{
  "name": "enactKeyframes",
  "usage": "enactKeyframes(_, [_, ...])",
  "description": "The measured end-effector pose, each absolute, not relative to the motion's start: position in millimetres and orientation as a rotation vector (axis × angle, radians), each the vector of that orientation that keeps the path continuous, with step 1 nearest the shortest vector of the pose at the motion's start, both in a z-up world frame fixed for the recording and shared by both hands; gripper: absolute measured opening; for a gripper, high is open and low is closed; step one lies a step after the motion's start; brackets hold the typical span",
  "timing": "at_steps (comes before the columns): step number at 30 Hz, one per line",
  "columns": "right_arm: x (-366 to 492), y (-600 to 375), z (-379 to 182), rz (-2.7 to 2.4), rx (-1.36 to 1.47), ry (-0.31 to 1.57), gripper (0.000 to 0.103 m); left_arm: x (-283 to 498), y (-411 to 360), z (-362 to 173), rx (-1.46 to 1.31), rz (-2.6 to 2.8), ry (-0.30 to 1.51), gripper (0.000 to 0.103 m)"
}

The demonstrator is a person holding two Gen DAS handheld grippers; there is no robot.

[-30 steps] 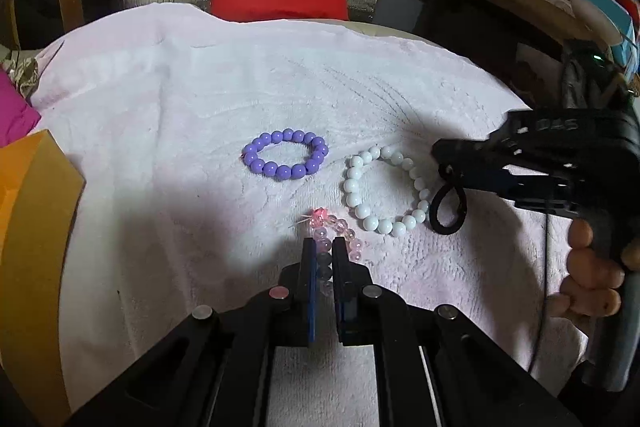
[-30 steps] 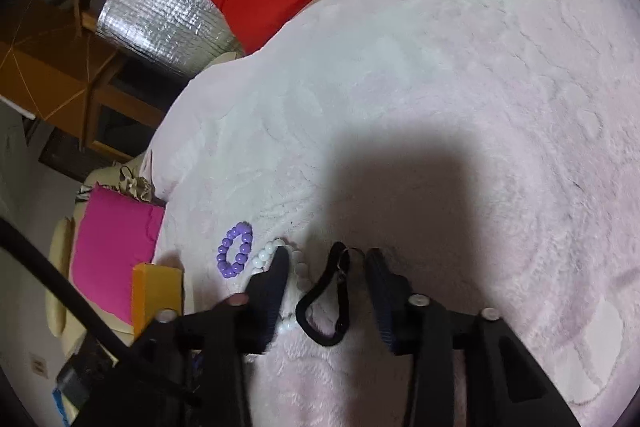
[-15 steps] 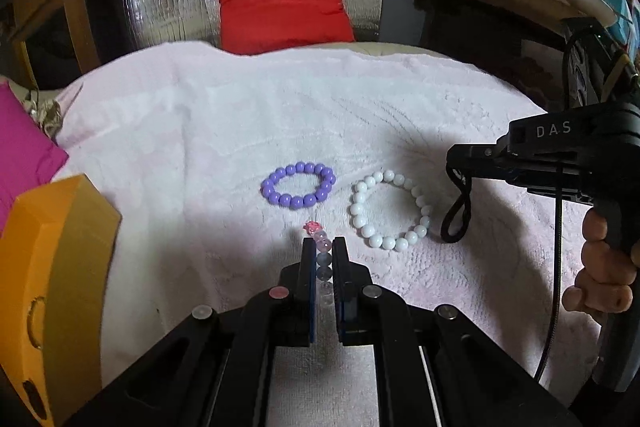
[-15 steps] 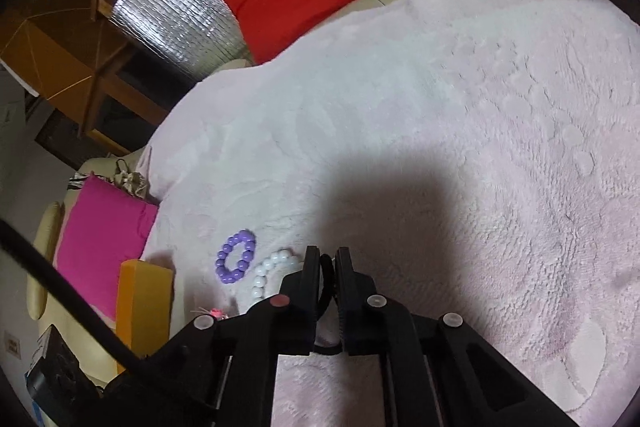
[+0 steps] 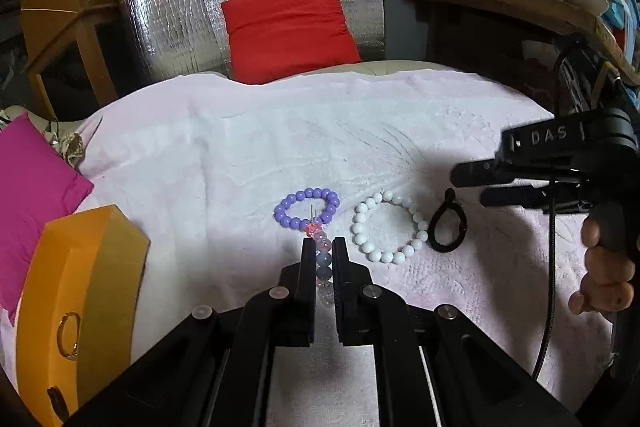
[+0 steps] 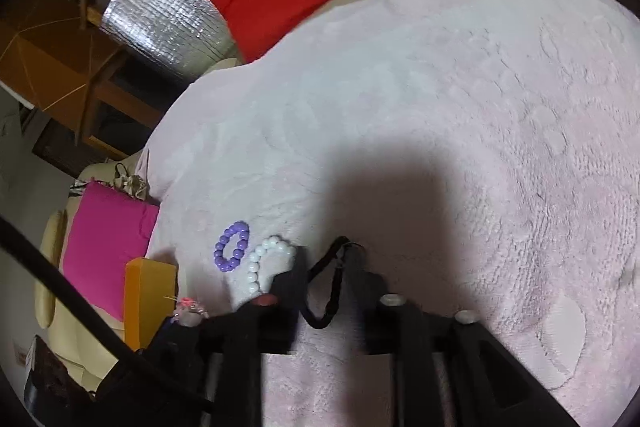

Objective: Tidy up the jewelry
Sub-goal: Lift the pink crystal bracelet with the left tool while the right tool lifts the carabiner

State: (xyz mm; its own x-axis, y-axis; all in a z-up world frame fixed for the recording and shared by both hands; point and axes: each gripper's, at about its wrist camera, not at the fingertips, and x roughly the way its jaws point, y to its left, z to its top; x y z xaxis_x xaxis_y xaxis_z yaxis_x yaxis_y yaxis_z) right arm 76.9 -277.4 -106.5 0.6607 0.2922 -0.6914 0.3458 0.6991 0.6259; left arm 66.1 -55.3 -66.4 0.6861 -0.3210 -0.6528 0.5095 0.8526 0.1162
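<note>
Left hand-held gripper (image 5: 320,247) clenched on a pink-and-clear bead bracelet (image 5: 323,259) lifted above the pale pink towel (image 5: 224,163), right hand-held gripper (image 6: 326,259) just opened, released, black hair tie (image 5: 448,227) lying between its jaws, purple bead bracelet (image 5: 306,207) beside white bead bracelet (image 5: 390,226), orange box (image 5: 80,299) at left.

Black loop (image 6: 324,291) seemingly between parted jaws.
</note>
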Motion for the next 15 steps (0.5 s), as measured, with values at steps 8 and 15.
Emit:
enactKeyframes(8, [94.0,-262.7,-120.2,-0.054,0.766,0.919,0.04,65.3,-52.5,-64.4,0.336,-0.437,0.644,0.008])
enactKeyframes(15, [94.7,-256.1,-115.9,-0.09,0.699,0.895,0.011,64.6,-46.4,-61.4,0.344,-0.411,0.628,0.008])
